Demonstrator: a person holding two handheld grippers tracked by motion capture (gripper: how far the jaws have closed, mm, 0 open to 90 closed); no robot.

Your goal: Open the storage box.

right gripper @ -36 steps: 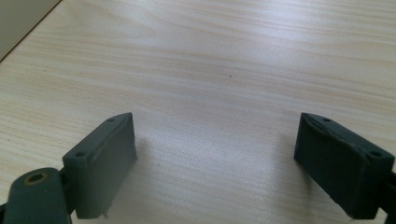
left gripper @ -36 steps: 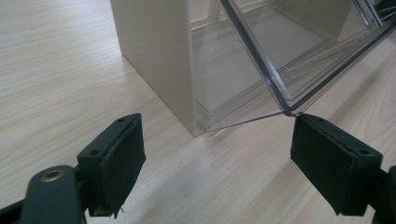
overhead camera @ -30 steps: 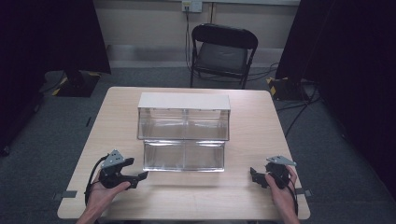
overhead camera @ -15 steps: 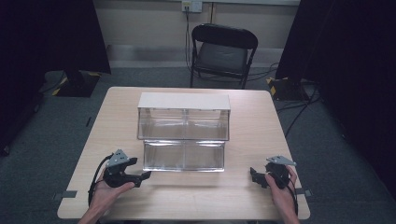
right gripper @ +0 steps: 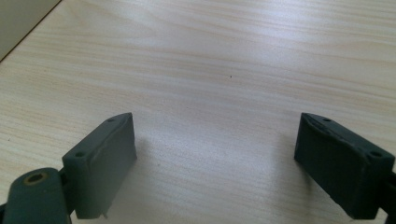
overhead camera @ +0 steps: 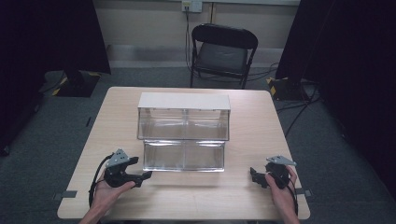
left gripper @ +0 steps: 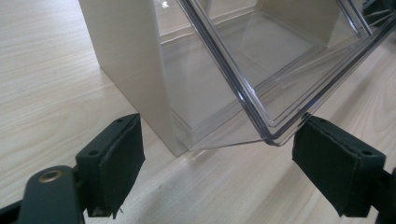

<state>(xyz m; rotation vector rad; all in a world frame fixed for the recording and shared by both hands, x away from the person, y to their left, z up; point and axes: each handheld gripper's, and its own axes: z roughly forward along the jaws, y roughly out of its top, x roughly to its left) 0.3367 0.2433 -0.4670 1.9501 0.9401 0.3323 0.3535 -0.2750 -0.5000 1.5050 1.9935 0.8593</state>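
The table (overhead camera: pixel 116 107) carries one large item: a two-tier clear organizer (overhead camera: pixel 183 133) with a cream frame, standing centred and square to the person's edge. Its upper tier sits further back and its lower tier steps forward, so both rows of bins open toward the person and can be reached from the near side. A folding chair (overhead camera: pixel 223 53) stands beyond the far edge, well apart from the work.

The left gripper (overhead camera: pixel 140 177) rests low on the table, held in the left hand (overhead camera: pixel 105 193), near the lower left corner of the organizer. Its jaws stand spread wide. In the left gripper view, the corner of a tilted clear bin (left gripper: pixel 275 70) lies between the two pads but touches neither. This placement suggests an approach to the bin's front lip, with the jaws kept wide to straddle the corner.

The right gripper (overhead camera: pixel 254 175), held in the right hand (overhead camera: pixel 280 193), sits near the table's right front area, well apart from the organizer. Its jaws are also spread, with bare wood between them, so it appears parked in reserve.
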